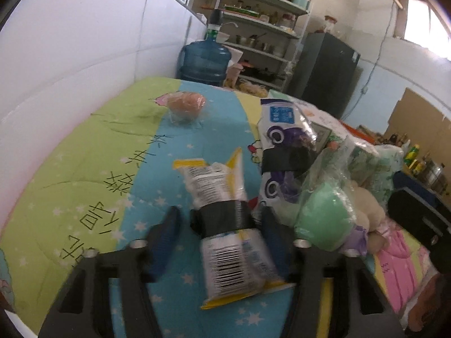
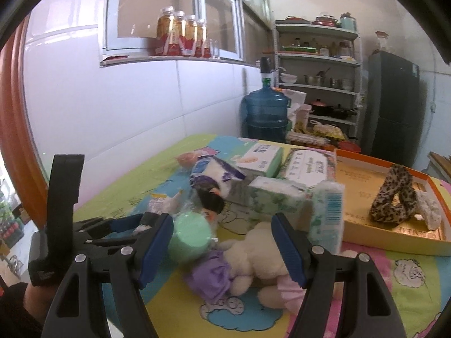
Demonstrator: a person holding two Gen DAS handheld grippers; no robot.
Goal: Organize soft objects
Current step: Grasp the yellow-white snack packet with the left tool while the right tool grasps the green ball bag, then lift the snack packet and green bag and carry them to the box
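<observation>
My left gripper (image 1: 221,226) is open, its blue pads on either side of a yellow-edged white packet (image 1: 225,225) bound with black tape, lying on the colourful quilt (image 1: 84,169). Beside it lie a purple-owl packet (image 1: 284,152), a green sponge in plastic (image 1: 324,217) and a cream plush toy (image 1: 366,205). My right gripper (image 2: 225,242) is open above the cream plush toy (image 2: 253,259) with its purple cloth (image 2: 208,276); the green sponge (image 2: 191,236) lies left of it. The left gripper (image 2: 135,225) shows there too.
Tissue packs (image 2: 276,197) are piled mid-quilt. An orange-rimmed cardboard tray (image 2: 352,174) at right holds a leopard-print band (image 2: 394,197). A wrapped peach-coloured item (image 1: 186,104) lies far back. A blue water jug (image 1: 204,59), shelves (image 2: 318,84) and a dark fridge (image 2: 394,104) stand behind.
</observation>
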